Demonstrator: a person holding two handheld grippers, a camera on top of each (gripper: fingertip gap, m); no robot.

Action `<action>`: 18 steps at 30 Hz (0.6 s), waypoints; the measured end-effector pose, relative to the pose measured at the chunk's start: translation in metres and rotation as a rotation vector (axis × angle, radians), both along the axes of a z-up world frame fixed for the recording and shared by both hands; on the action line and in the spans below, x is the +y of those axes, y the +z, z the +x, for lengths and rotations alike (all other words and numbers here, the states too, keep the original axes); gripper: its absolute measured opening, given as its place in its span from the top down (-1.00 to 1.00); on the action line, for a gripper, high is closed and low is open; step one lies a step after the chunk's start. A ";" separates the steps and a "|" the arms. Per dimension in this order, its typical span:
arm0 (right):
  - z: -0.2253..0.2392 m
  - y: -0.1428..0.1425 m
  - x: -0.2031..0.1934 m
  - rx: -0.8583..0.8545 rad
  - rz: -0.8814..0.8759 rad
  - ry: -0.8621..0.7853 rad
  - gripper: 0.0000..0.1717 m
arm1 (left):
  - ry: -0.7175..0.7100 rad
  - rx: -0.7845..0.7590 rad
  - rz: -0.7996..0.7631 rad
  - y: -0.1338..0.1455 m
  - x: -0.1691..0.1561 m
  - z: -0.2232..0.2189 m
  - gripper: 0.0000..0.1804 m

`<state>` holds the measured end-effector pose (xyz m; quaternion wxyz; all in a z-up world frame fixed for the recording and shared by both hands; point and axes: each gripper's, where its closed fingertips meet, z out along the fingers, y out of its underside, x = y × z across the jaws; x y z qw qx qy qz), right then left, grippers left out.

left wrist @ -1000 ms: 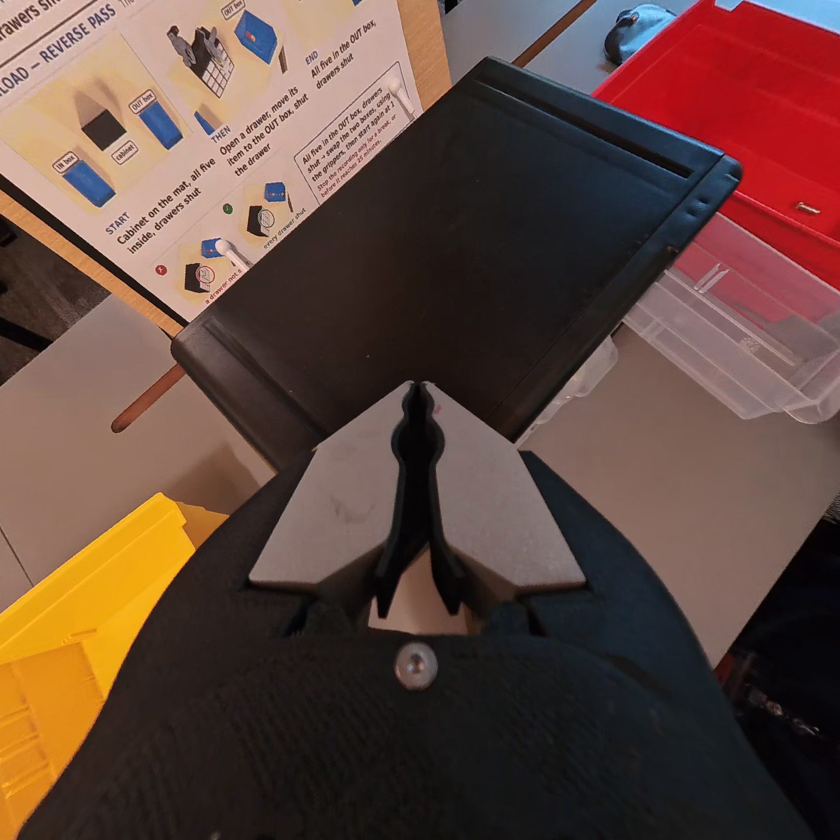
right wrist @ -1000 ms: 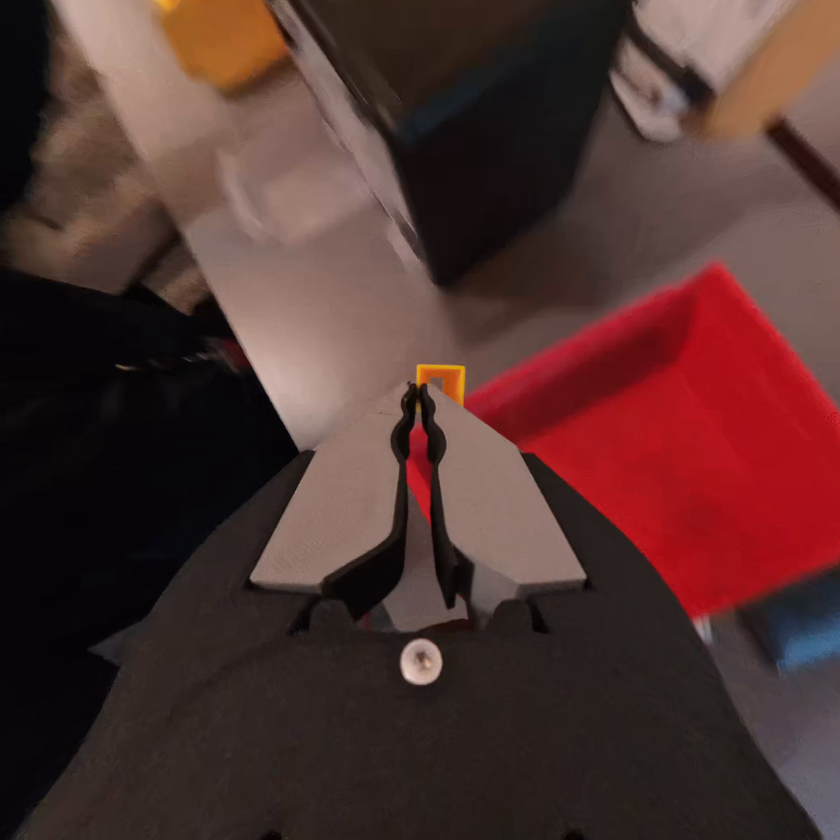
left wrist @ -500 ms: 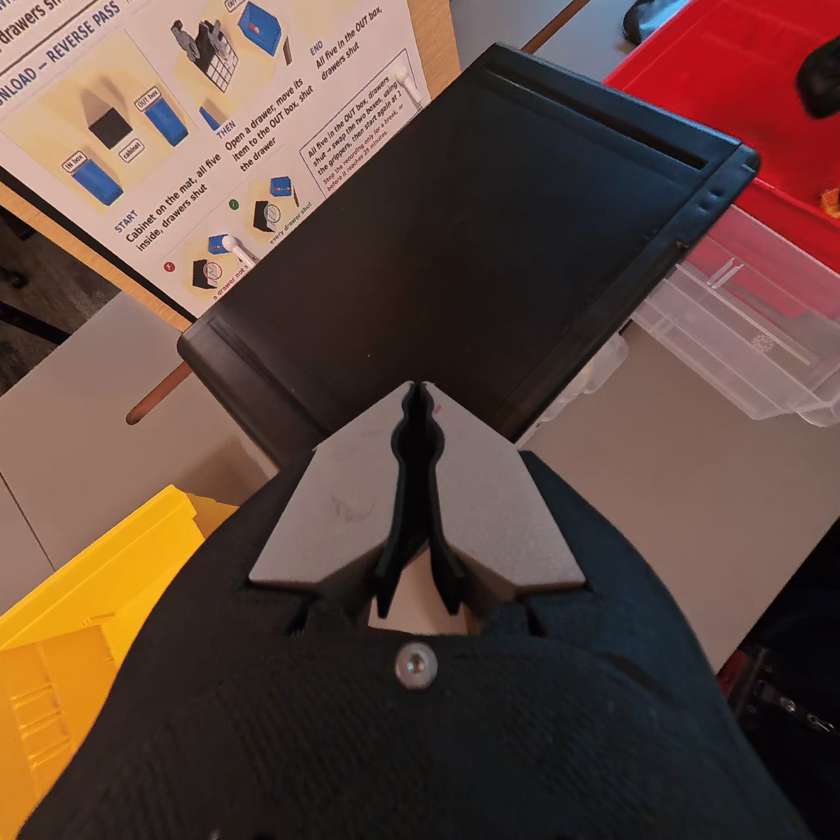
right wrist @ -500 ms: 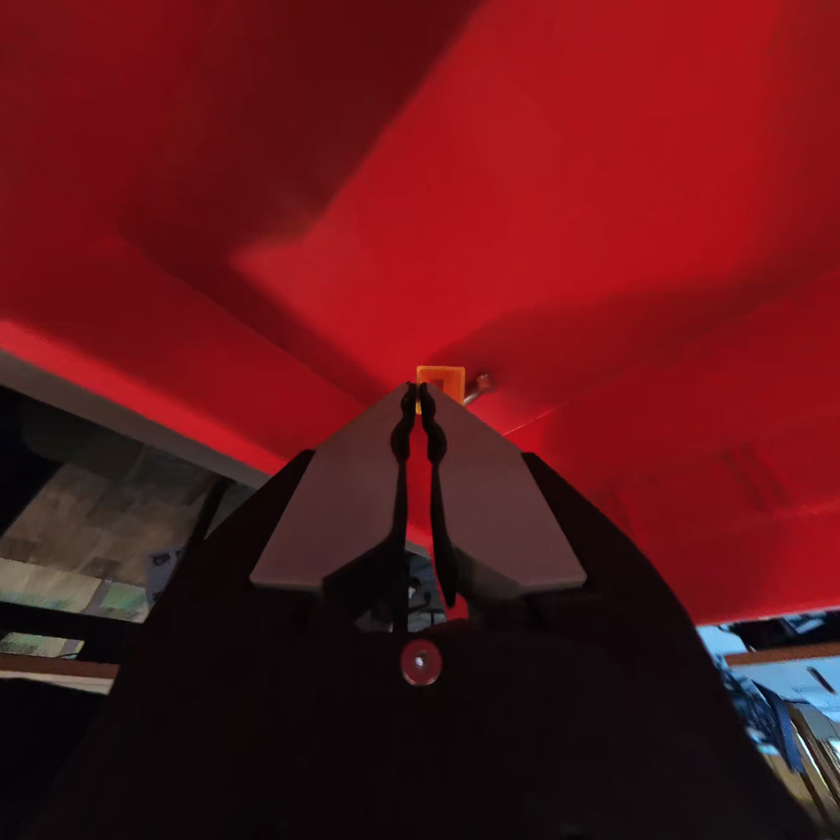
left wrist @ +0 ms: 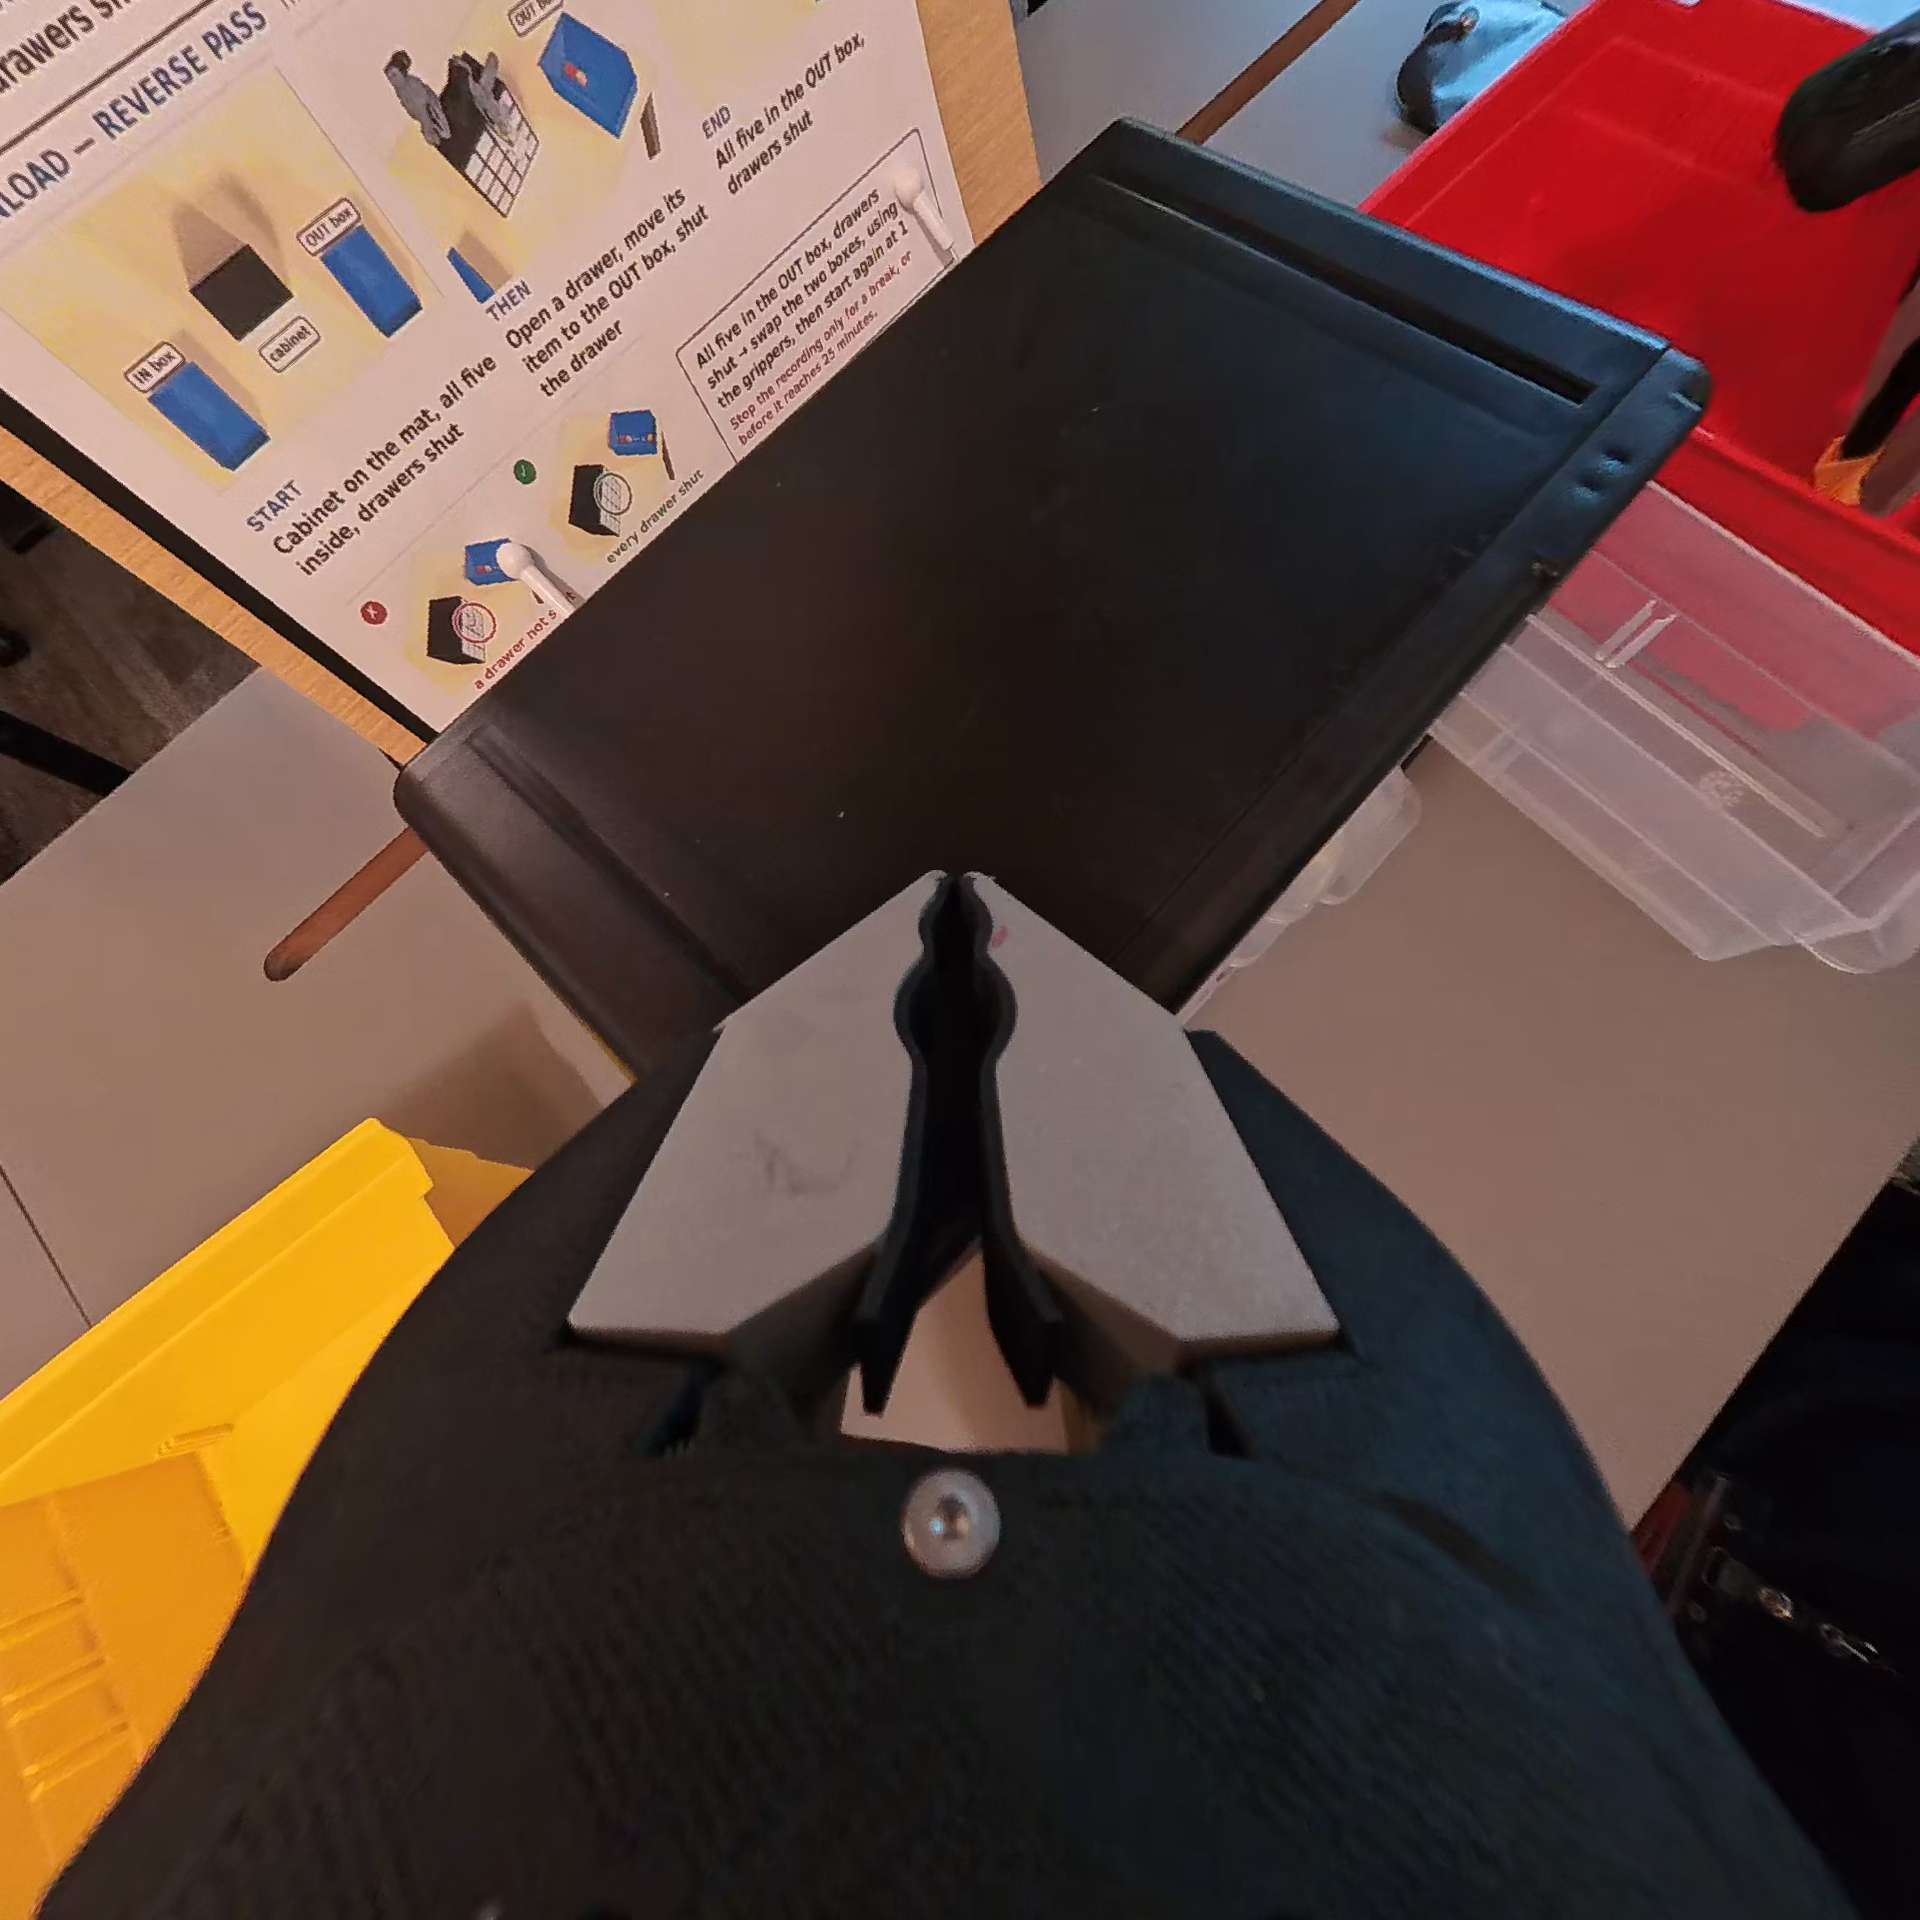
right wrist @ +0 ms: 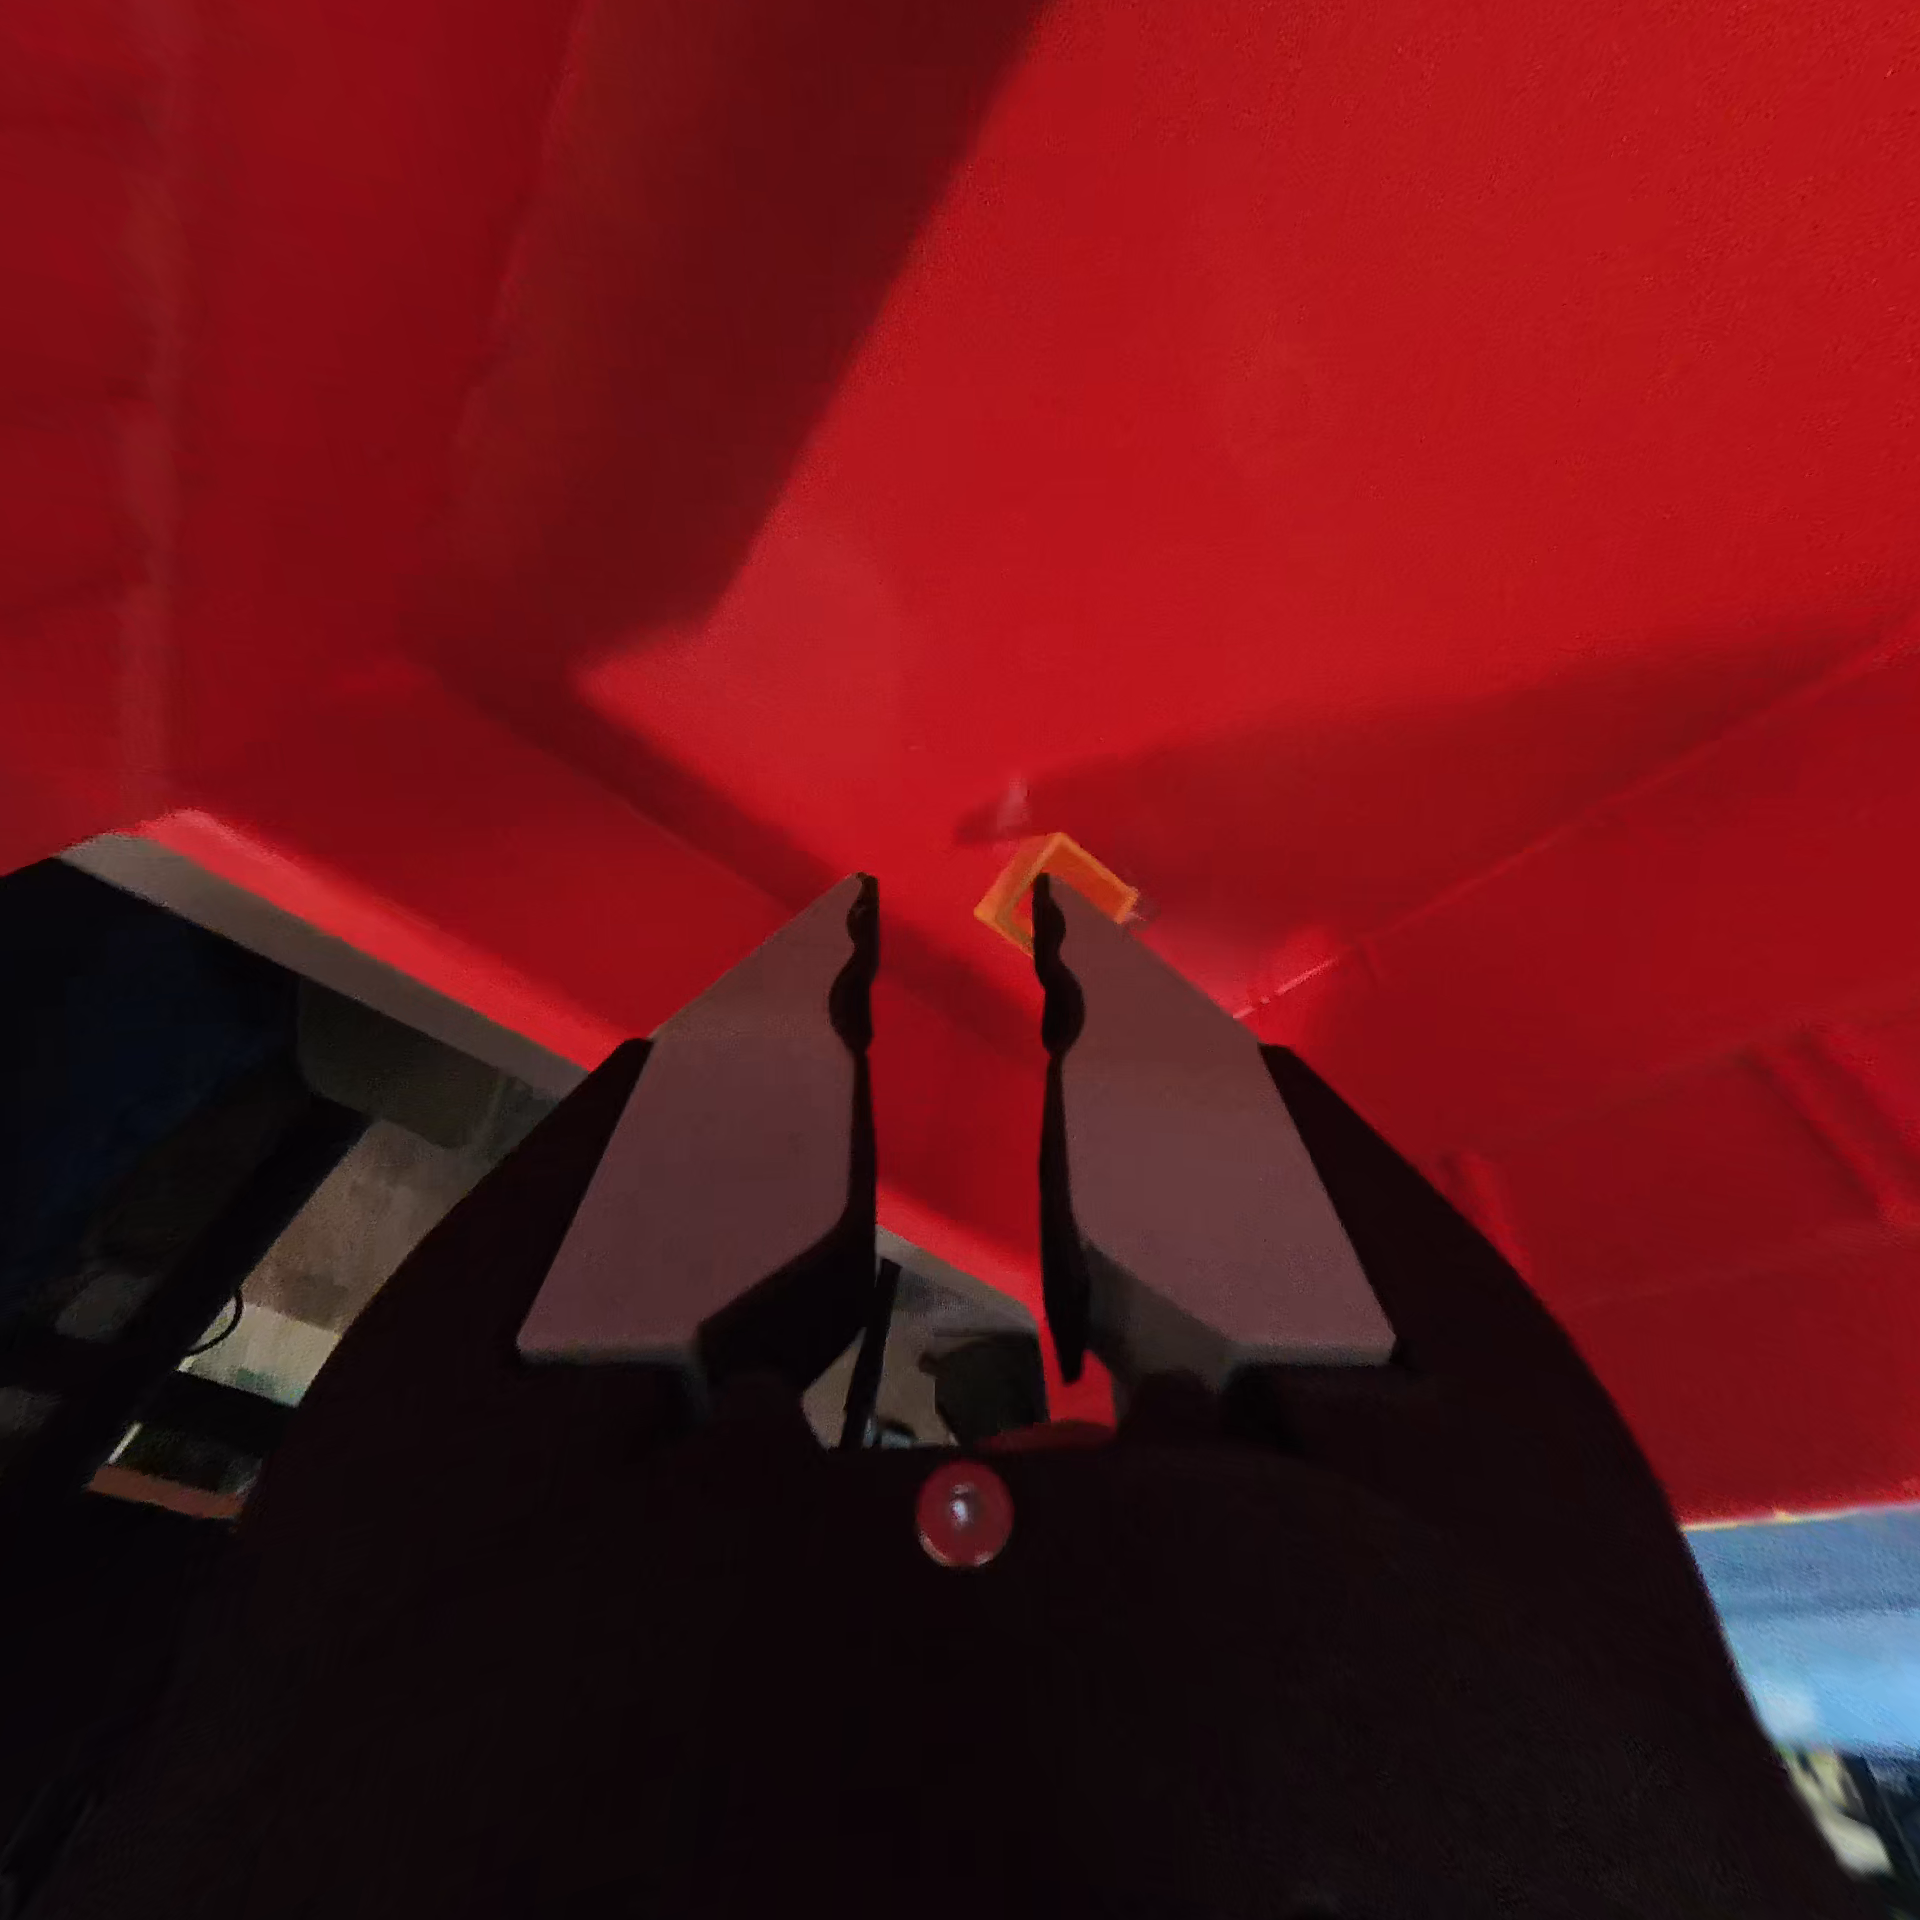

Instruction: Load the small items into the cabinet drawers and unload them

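A: Starting at the left, what is sitting there?

B: A yellow bin [left wrist: 156, 1455] is lying near the left edge, with an instruction sheet [left wrist: 416, 312] propped farther back. The left gripper [left wrist: 957, 883] is hovering over the black cabinet [left wrist: 1039, 571], its fingers pressed together with nothing between them.

A: And to the right of the cabinet?

B: A clear drawer [left wrist: 1714, 779] is sticking out from the cabinet's right side, and beyond it the red bin [left wrist: 1662, 208] is standing. The right gripper [right wrist: 954, 904] is reaching down inside that bin, its fingers standing a narrow way apart and gripping nothing.

A: Where is the small item?

B: The orange square piece [right wrist: 1081, 862] is lying at the tip of the right-hand finger [right wrist: 1143, 1091], against the red bin floor, beside a small blurred screw [right wrist: 997, 821]. It is not sitting between the pads.

A: What could be going wrong from here?

B: The piece seems to be sitting just against that finger, so a sideways withdrawal could drag or flick it across the floor. The open drawer is also jutting toward the red bin; a low sweep back could be knocking it. If that drawer is left out, the pass would likely count as unfinished.
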<state>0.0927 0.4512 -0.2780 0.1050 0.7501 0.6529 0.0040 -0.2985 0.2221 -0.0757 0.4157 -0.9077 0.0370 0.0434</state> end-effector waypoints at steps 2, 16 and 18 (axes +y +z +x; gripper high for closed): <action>-0.007 0.006 -0.003 0.052 -0.010 0.004 0.68 | -0.001 -0.003 0.004 0.000 0.000 0.000 1.00; -0.019 0.020 0.009 0.123 0.081 -0.004 0.75 | -0.004 0.000 -0.003 0.000 0.000 0.000 1.00; -0.012 0.011 0.008 0.088 0.085 0.006 0.76 | -0.004 0.001 -0.003 0.000 0.000 0.000 1.00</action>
